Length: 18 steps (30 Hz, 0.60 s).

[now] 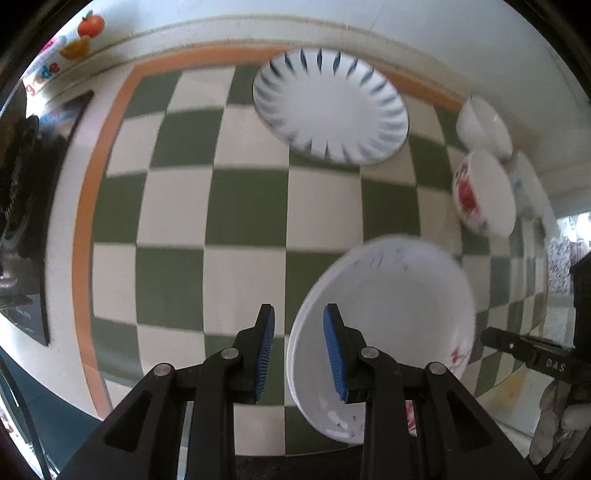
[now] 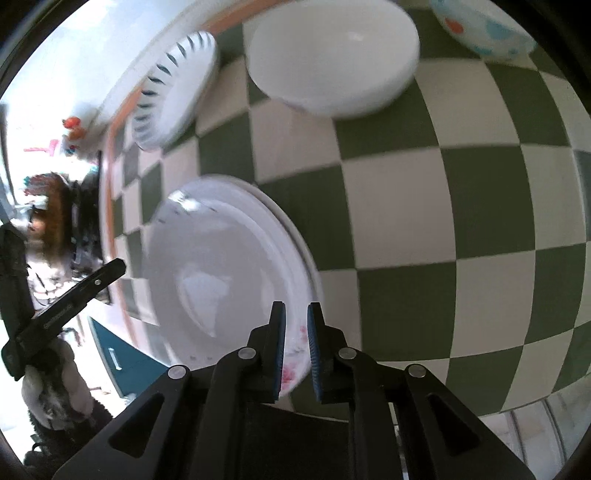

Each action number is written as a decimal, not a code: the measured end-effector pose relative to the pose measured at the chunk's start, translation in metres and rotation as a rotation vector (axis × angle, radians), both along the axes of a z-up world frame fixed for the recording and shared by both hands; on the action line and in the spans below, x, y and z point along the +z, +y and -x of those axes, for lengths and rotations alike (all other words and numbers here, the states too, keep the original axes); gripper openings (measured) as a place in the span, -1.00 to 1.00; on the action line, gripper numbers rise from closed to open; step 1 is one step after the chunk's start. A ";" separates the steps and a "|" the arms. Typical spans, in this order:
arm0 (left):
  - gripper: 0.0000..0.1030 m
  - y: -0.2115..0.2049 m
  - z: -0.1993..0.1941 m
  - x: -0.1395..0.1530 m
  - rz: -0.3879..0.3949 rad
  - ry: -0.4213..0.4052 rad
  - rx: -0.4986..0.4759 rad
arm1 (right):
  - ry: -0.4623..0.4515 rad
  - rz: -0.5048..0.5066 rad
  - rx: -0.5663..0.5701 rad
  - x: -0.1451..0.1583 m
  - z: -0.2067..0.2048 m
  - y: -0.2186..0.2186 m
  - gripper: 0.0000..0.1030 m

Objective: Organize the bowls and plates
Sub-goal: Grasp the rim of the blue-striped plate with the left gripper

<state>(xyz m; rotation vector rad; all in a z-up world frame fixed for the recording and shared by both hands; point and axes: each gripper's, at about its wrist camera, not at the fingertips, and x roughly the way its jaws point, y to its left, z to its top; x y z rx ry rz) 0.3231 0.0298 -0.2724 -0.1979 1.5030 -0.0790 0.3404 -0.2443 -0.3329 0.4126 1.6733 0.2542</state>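
A white plate with a pink flower print (image 2: 236, 266) is tilted above the checked tablecloth (image 2: 443, 206). My right gripper (image 2: 296, 328) is shut on its near rim. In the left wrist view the same plate (image 1: 391, 317) is in front. My left gripper (image 1: 299, 332) is open, with its jaws on either side of the plate's left rim without clamping it. A blue-rayed white plate (image 1: 330, 107) lies at the far side and also shows in the right wrist view (image 2: 177, 92). A plain white bowl (image 2: 332, 55) and a red-flowered bowl (image 1: 484, 192) sit on the cloth.
Another white bowl (image 1: 484, 125) stands behind the red-flowered one. A blue-patterned bowl (image 2: 484, 29) is at the far right. An orange border (image 1: 85, 206) marks the cloth's left edge, with dark clutter (image 1: 22, 192) beyond the table.
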 end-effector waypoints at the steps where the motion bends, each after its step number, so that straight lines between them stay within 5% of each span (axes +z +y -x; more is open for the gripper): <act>1: -0.51 0.002 -0.008 0.003 0.002 -0.009 0.006 | -0.016 -0.012 0.002 0.009 -0.005 0.002 -0.70; 4: -0.42 0.014 -0.038 0.007 0.005 -0.029 0.035 | -0.071 -0.050 0.008 0.038 -0.030 0.012 -0.46; 6: -0.42 0.023 -0.062 0.002 0.013 -0.030 0.059 | -0.112 -0.087 0.015 0.054 -0.050 0.022 -0.01; 11: -0.41 0.055 -0.111 -0.009 0.053 -0.025 0.119 | -0.211 -0.048 0.011 0.069 -0.119 0.047 0.06; 18: -0.42 0.076 -0.170 -0.051 0.098 0.052 0.125 | -0.154 0.017 -0.025 0.016 -0.204 0.066 0.06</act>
